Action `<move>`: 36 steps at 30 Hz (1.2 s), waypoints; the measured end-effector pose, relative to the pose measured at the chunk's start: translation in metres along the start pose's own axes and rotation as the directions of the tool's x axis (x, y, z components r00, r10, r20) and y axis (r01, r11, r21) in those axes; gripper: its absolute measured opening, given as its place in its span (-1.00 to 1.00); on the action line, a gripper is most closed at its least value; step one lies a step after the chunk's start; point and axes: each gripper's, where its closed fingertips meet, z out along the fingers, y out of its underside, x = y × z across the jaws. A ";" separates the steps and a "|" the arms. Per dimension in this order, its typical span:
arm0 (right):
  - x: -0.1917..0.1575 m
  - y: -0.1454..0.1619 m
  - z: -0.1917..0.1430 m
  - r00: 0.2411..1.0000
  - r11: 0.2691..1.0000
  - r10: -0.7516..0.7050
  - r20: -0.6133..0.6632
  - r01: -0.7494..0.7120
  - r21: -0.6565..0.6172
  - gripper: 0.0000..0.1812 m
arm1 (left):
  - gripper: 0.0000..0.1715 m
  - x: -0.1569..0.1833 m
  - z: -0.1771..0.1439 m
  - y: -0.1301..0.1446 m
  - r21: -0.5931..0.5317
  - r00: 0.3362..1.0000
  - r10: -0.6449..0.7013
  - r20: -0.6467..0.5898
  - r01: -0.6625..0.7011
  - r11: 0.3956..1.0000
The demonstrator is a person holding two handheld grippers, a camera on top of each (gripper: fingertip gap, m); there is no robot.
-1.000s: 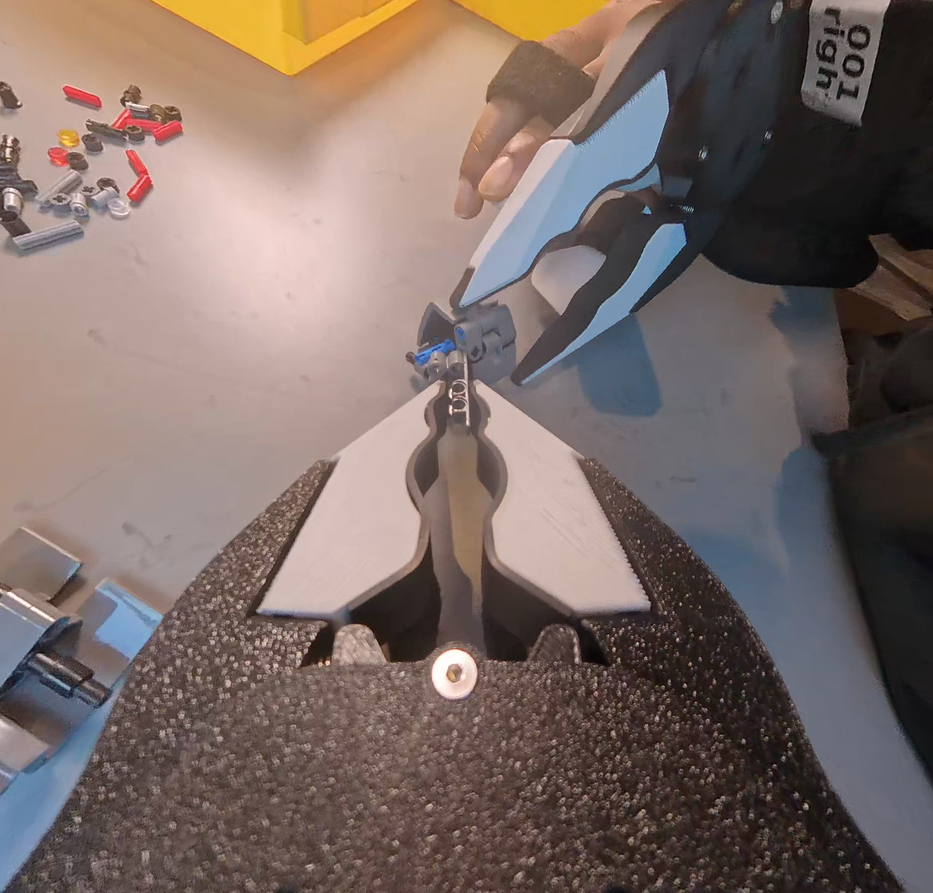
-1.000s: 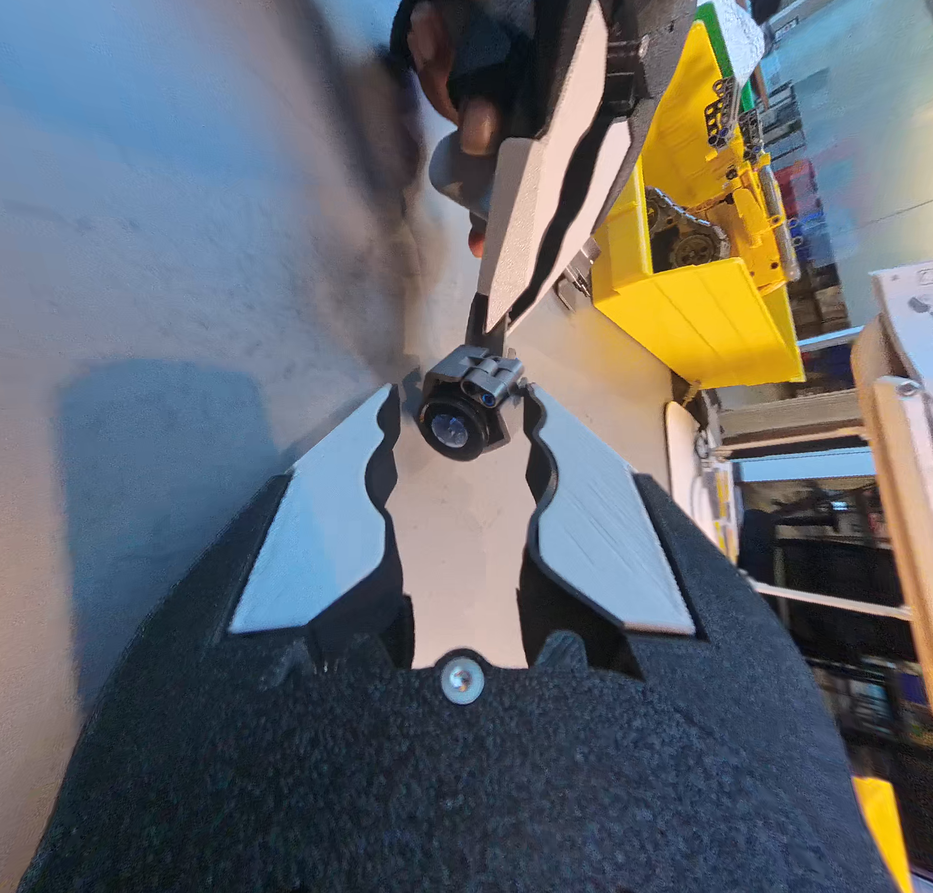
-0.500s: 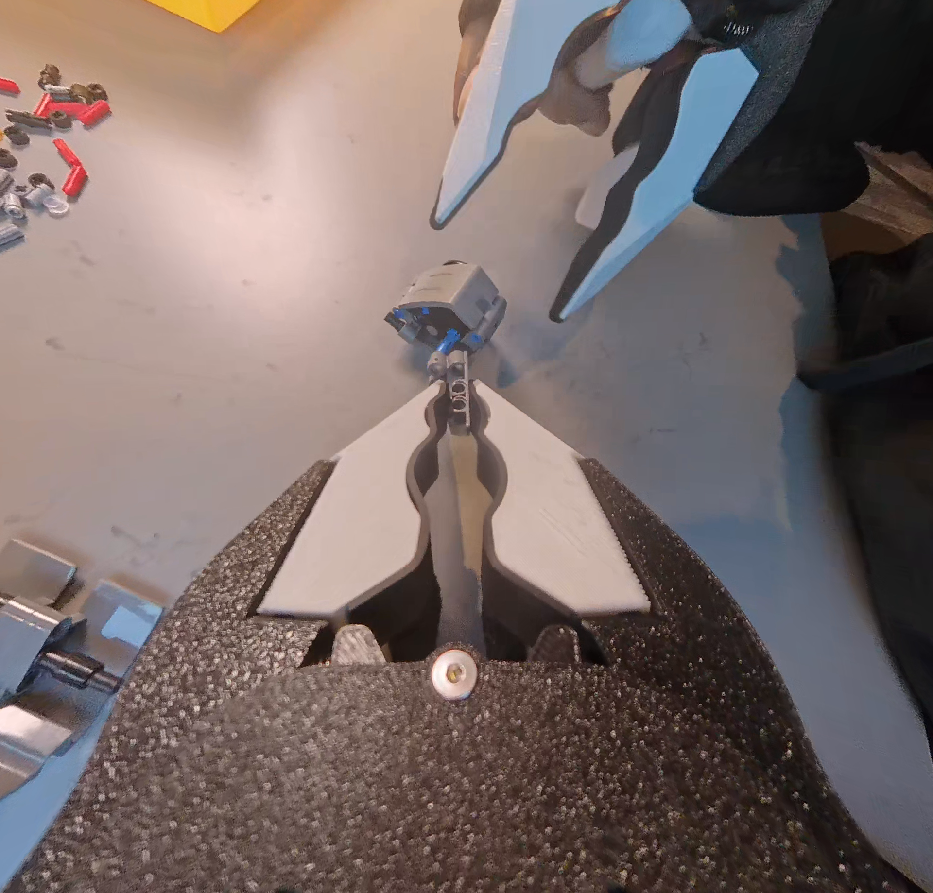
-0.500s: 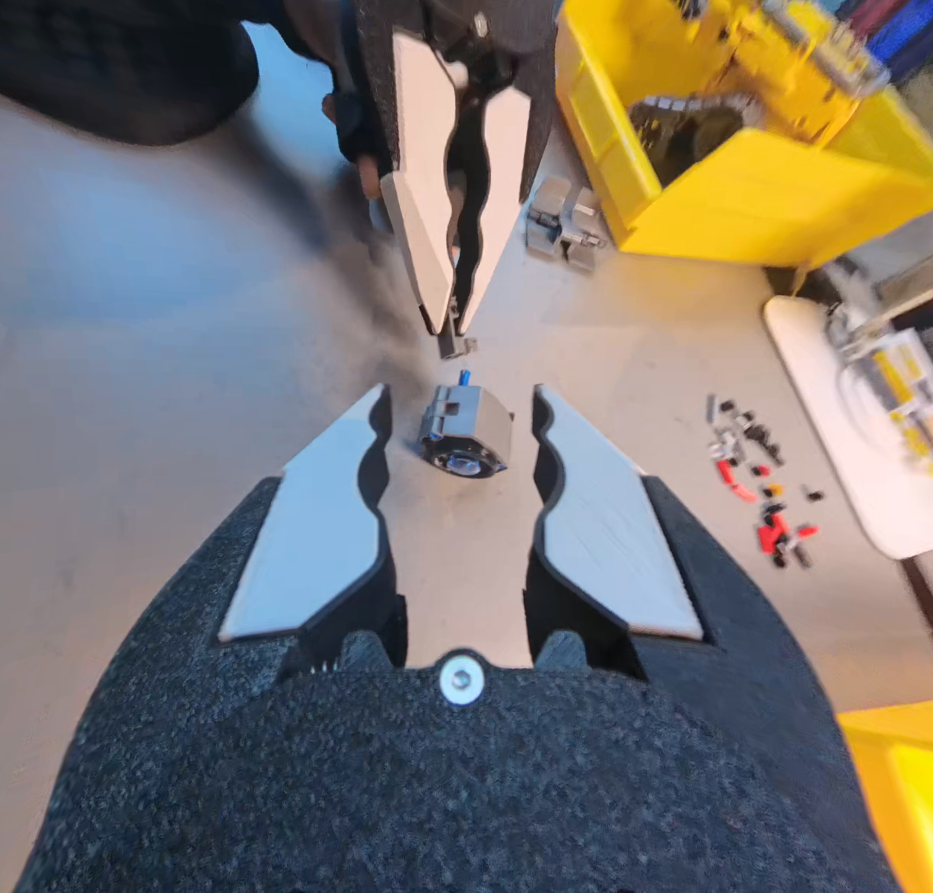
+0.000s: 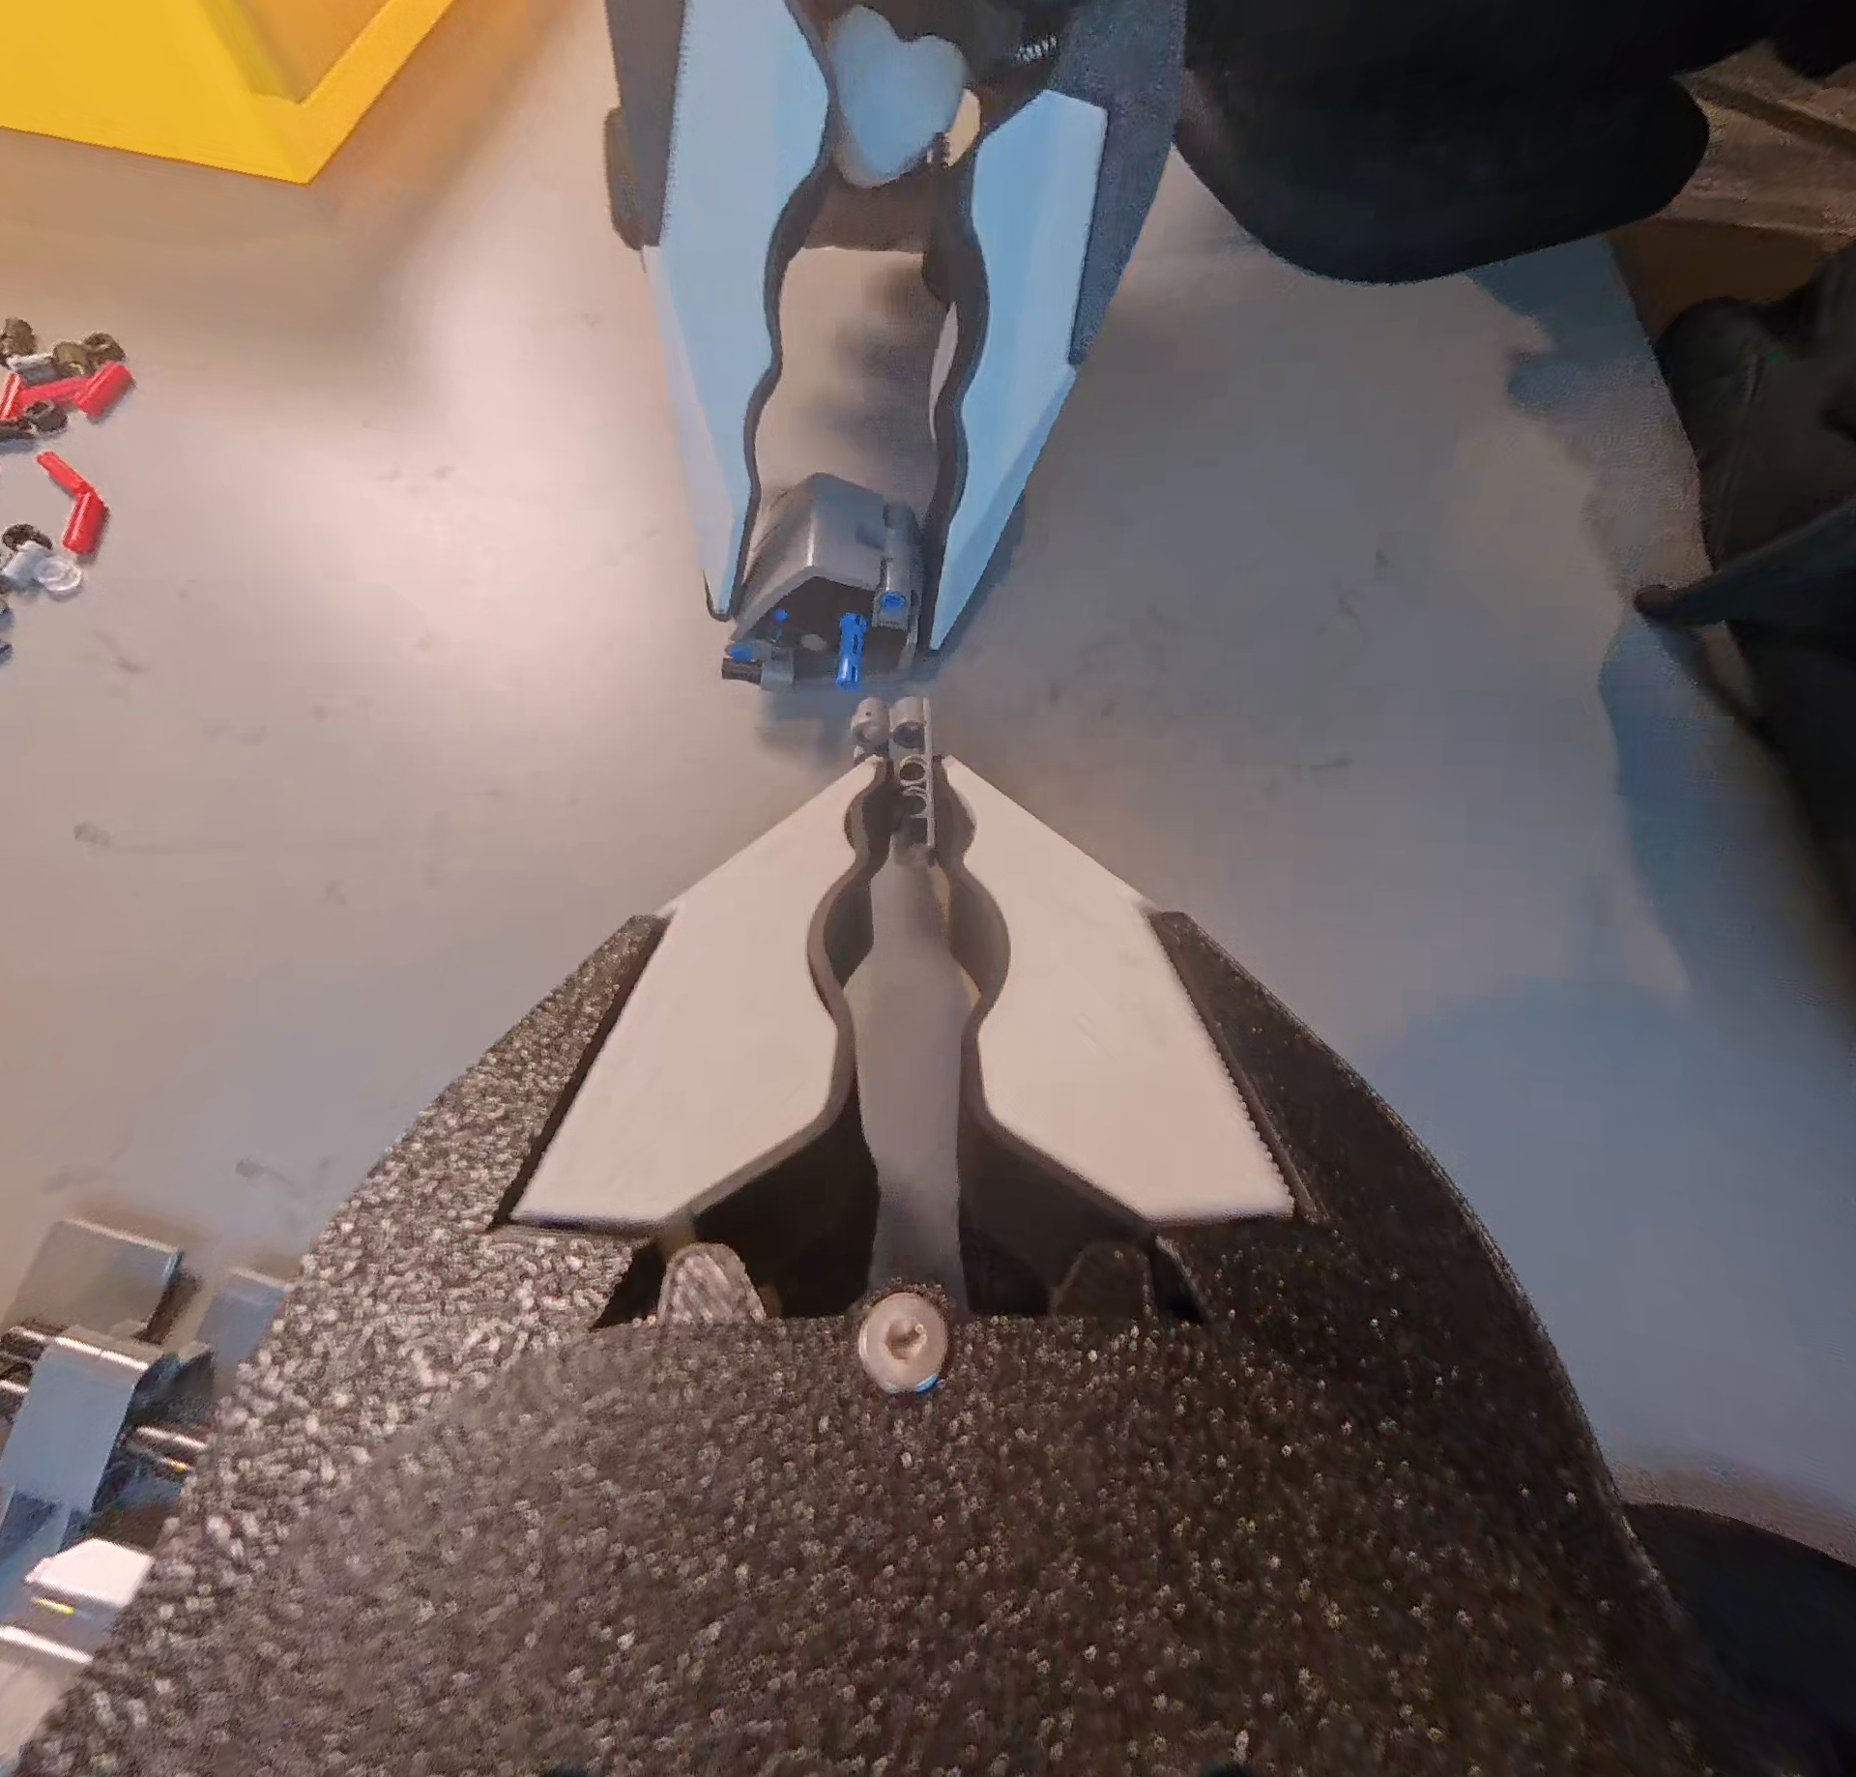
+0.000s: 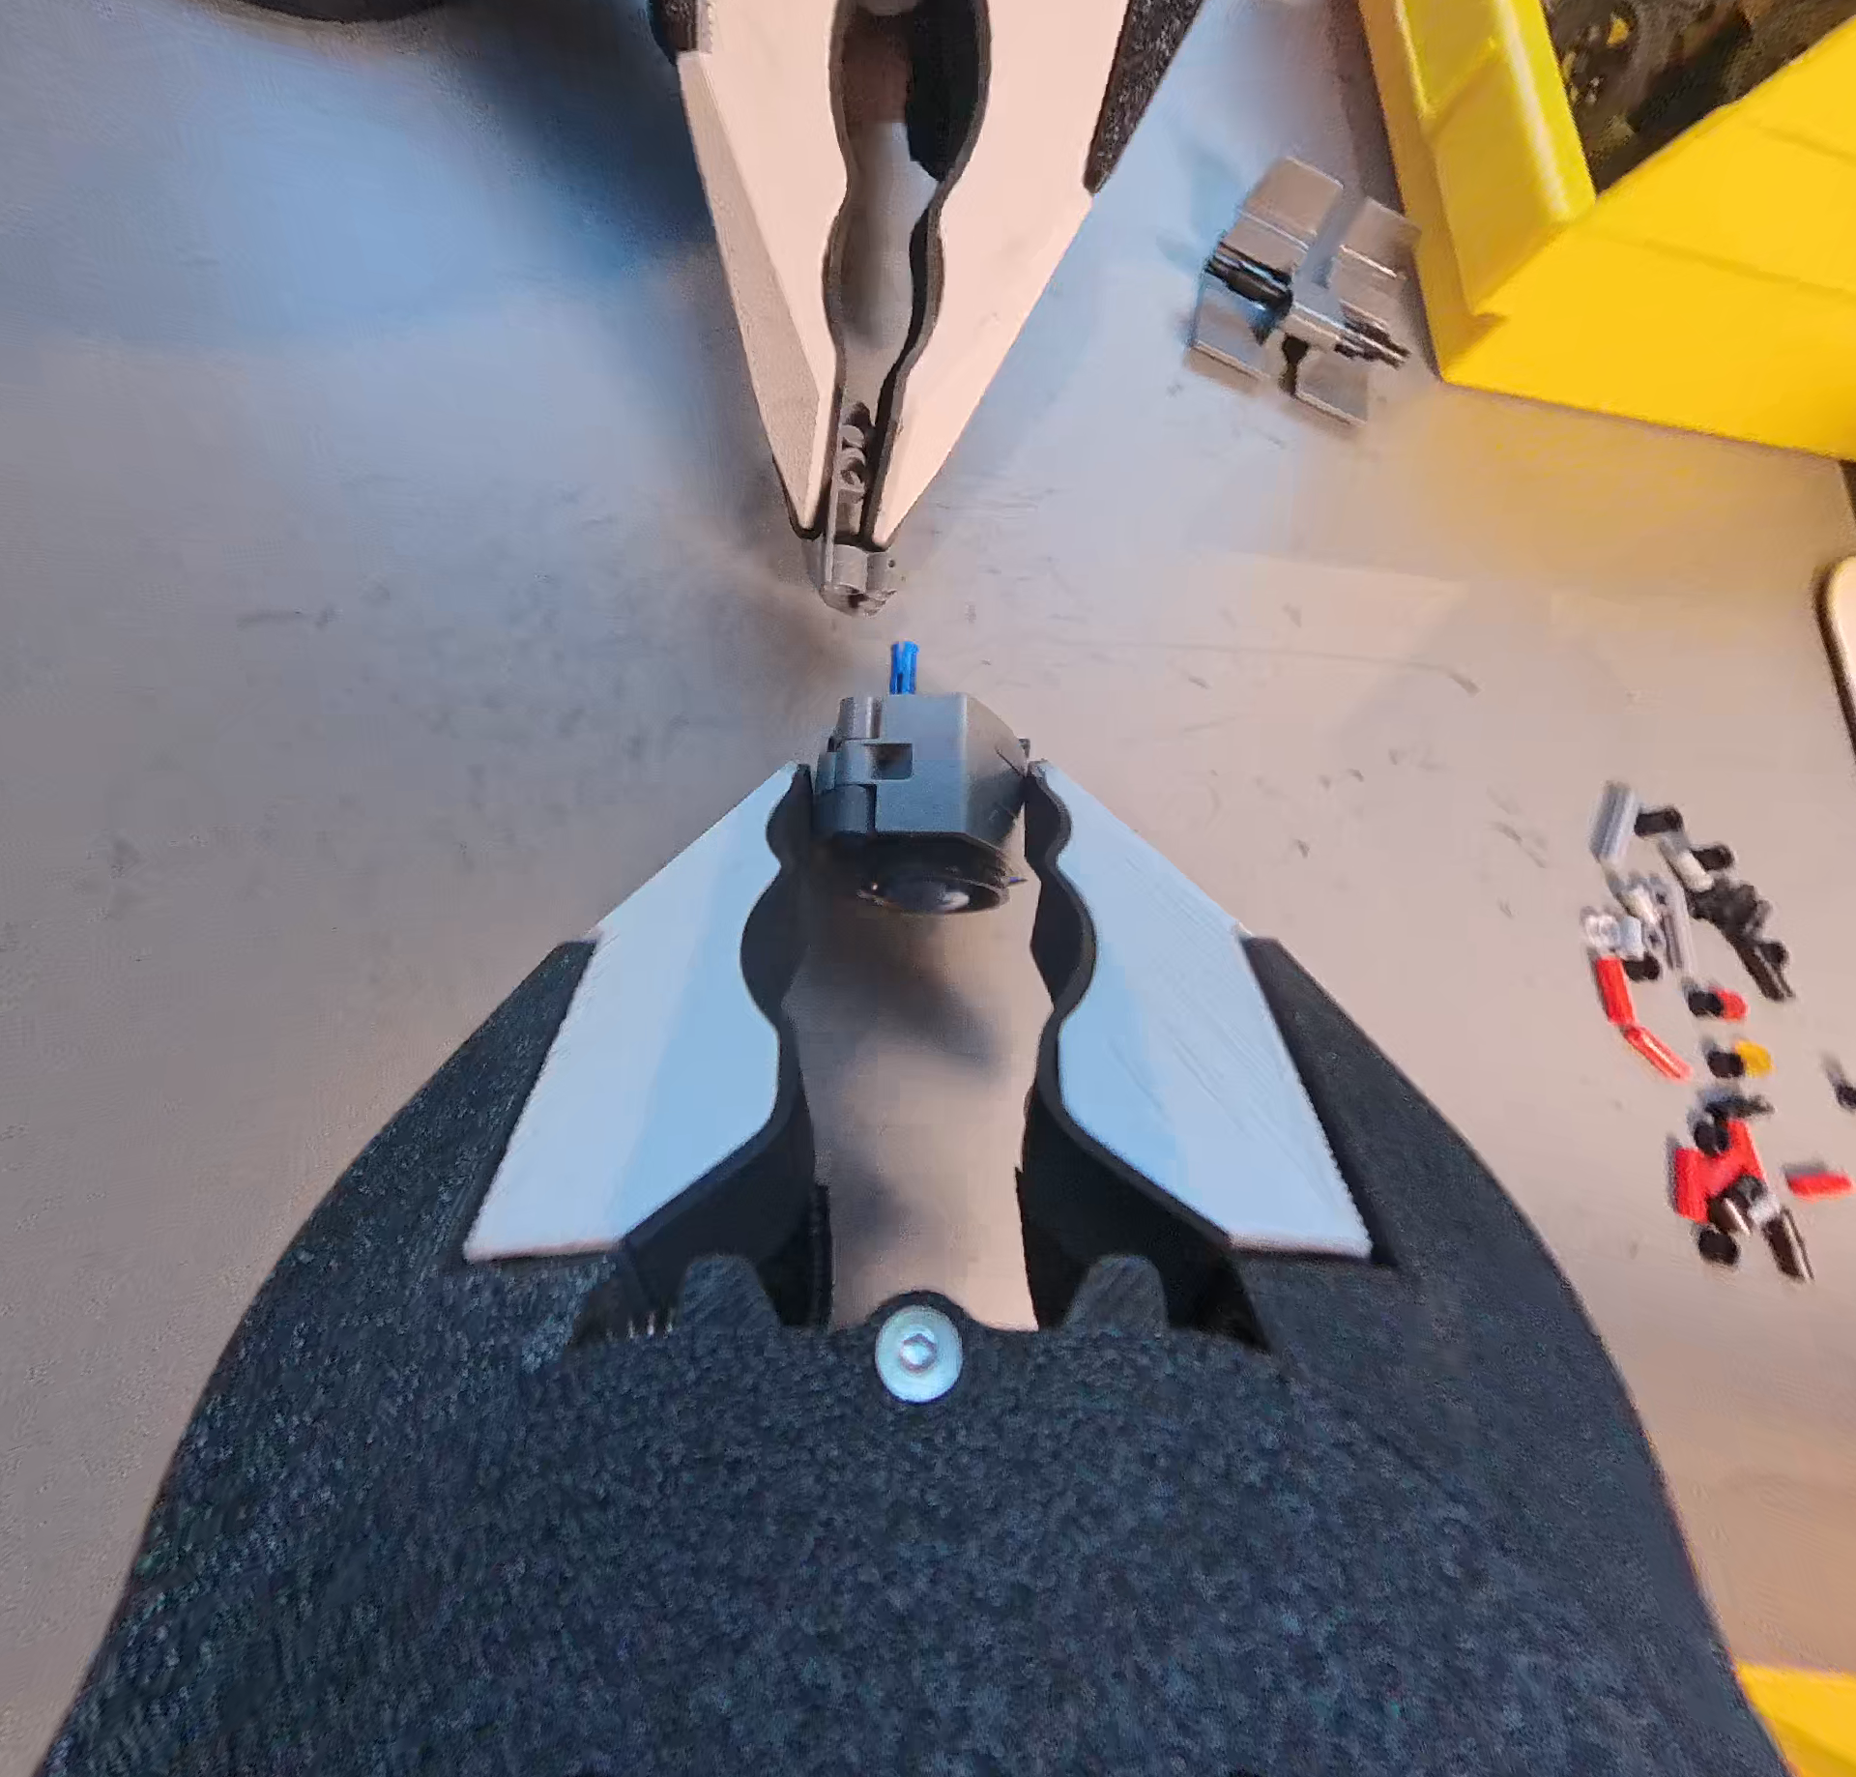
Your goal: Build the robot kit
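My left gripper [image 5: 909, 775] is shut on a small dark grey beam with holes [image 5: 912, 770] that sticks out past its tips. My right gripper [image 6: 914, 775] is shut on a grey boxy block [image 6: 919, 775] with a round dark end facing the camera. A blue pin [image 6: 904, 669] stands out of the block's far face. The grippers face each other tip to tip; a small gap separates the pin [image 5: 851, 649] from the beam's end. In the right wrist view the left gripper [image 6: 849, 523] and its beam [image 6: 854, 574] are straight ahead. In the left wrist view the right gripper [image 5: 826, 629] holds the block [image 5: 834, 554].
A grey table [image 6: 301, 624] lies under both grippers. A yellow bin [image 6: 1657, 252] holding a dark assembly stands at the far right, with a silver-grey built piece [image 6: 1296, 323] beside it. Several loose red, black and grey small parts [image 6: 1707, 1026] lie to the right.
My right gripper, open above the block before, has come round it and shut on it. The two grippers now line up tip to tip. The left gripper keeps its hold on the beam.
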 end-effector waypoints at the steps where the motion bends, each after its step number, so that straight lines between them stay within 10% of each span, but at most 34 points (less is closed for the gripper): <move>1: 0.000 0.000 0.000 1.000 1.000 -0.004 0.024 0.004 0.017 -0.54 | -0.93 0.001 0.001 0.000 0.001 1.000 0.004 -0.002 -0.004 1.000; 36: 0.001 0.002 -0.001 0.999 0.999 0.017 0.033 -0.018 0.043 -0.53 | -0.93 -0.005 0.010 0.011 -0.065 1.000 0.004 0.030 -0.002 0.998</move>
